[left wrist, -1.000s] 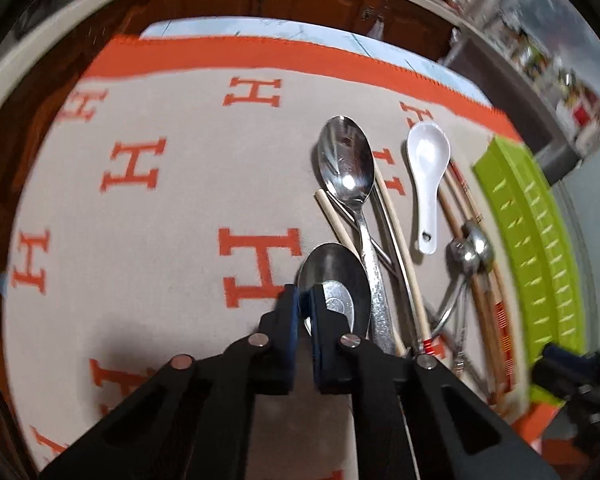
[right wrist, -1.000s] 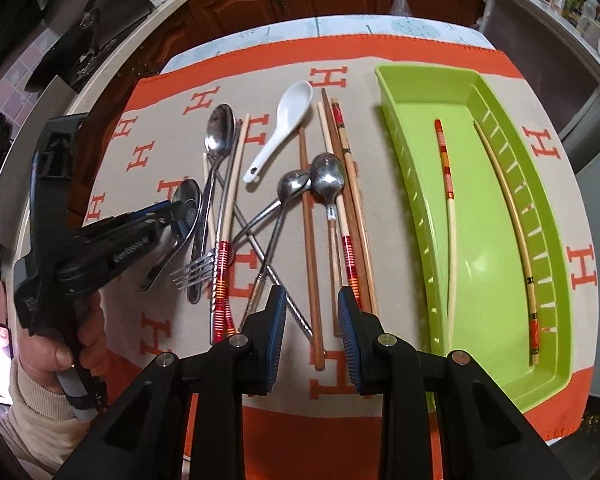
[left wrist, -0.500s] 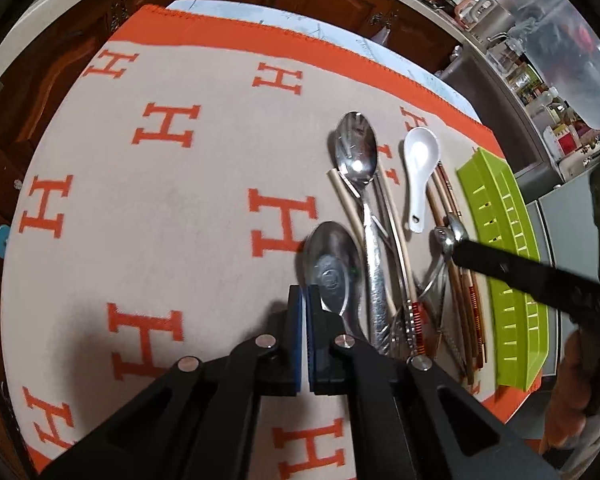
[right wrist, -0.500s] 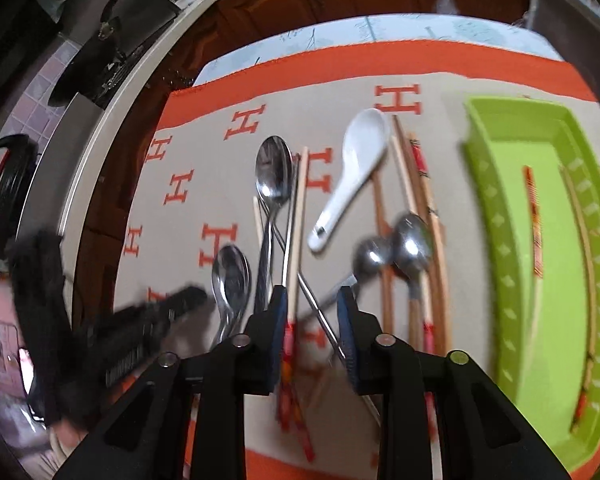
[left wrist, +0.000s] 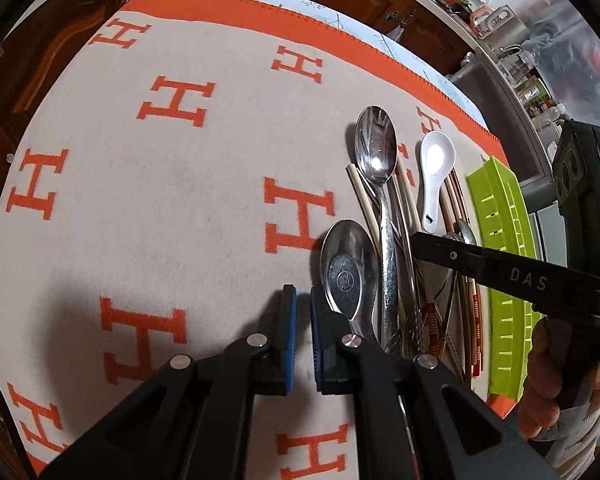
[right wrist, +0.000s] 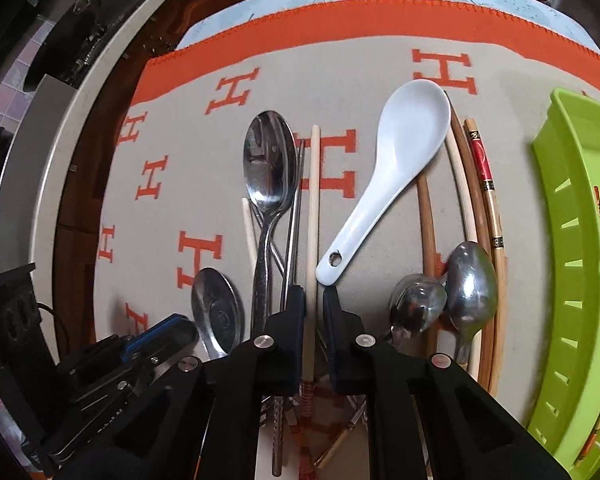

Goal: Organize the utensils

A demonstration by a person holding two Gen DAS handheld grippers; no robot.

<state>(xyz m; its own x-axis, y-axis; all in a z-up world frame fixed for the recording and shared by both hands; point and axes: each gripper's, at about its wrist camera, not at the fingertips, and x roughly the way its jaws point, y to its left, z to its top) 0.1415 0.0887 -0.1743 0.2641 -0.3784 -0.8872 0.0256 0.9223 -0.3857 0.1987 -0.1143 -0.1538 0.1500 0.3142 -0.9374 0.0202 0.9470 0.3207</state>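
A pile of utensils lies on the beige cloth with orange H marks point(left wrist: 180, 216). In the right wrist view my right gripper point(right wrist: 313, 300) is open, its fingers on either side of a pale chopstick point(right wrist: 313, 216) with a red-banded end. A large steel spoon point(right wrist: 270, 168), a white ceramic spoon point(right wrist: 396, 168), a small steel spoon point(right wrist: 216, 308) and two steel spoons point(right wrist: 470, 280) lie around it. In the left wrist view my left gripper point(left wrist: 303, 300) is slightly open and empty, just left of the small steel spoon point(left wrist: 350, 268).
A lime green tray point(right wrist: 576, 240) stands at the right with chopsticks inside; it also shows in the left wrist view point(left wrist: 504, 264). Brown and red-patterned chopsticks point(right wrist: 484, 184) lie next to the tray. A fork lies under the pile. Wooden cabinets stand beyond the table.
My right gripper has moved left and down from the brown chopsticks until it straddles the pale chopstick. My left gripper has opened slightly and drawn back to the left of the small spoon.
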